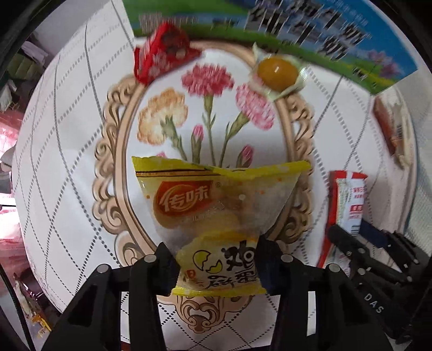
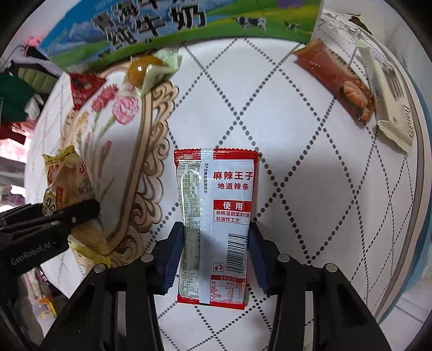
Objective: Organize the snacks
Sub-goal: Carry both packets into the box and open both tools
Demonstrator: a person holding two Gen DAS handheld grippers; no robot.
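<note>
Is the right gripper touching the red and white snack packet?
Touching. In the right wrist view, the right gripper has both blue pads pressed against the side edges of the red and white snack packet, no gap visible.

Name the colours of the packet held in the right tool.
White with red borders on the spicy-strip packet, clearest in the right wrist view.

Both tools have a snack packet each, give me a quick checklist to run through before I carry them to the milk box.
1. Left tool shut on the yellow egg-cake packet: ok.
2. Right tool shut on the red and white spicy strip packet: ok.
3. The two tools apart, not tangled: ok.
4. Milk box in view ahead: ok.
5. Room inside the box: cannot tell.
6. Loose snacks left on the tablecloth, such as the yellow jelly cup and the brown packet: not ok, still to sort.
</note>
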